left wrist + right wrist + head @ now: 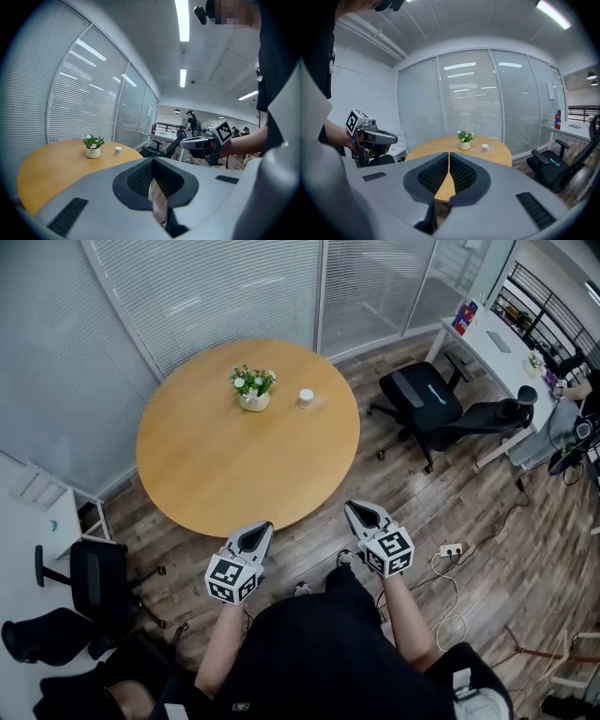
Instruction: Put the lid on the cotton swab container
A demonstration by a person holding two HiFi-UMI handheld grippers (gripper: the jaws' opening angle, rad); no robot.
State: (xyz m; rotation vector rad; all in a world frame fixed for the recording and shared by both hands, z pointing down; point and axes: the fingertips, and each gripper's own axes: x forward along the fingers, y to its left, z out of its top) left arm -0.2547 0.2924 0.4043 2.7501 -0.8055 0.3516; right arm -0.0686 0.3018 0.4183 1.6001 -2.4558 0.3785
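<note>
A small white cylindrical container (307,397) stands on the far side of a round wooden table (216,474), just right of a potted plant (251,390). It also shows as the container (118,151) in the left gripper view and the container (485,148) in the right gripper view. From this distance I cannot make out a lid apart from it. My left gripper (260,532) and right gripper (358,510) are held side by side at the table's near edge, far short of the container. Both point toward the table. The left gripper (152,161) and right gripper (449,153) have their jaws together with nothing between them.
Black office chairs (427,404) stand right of the table and another chair (94,577) at the near left. A power strip (451,549) with cables lies on the wood floor at the right. Glass walls with blinds (216,287) run behind the table. A white desk (497,338) is far right.
</note>
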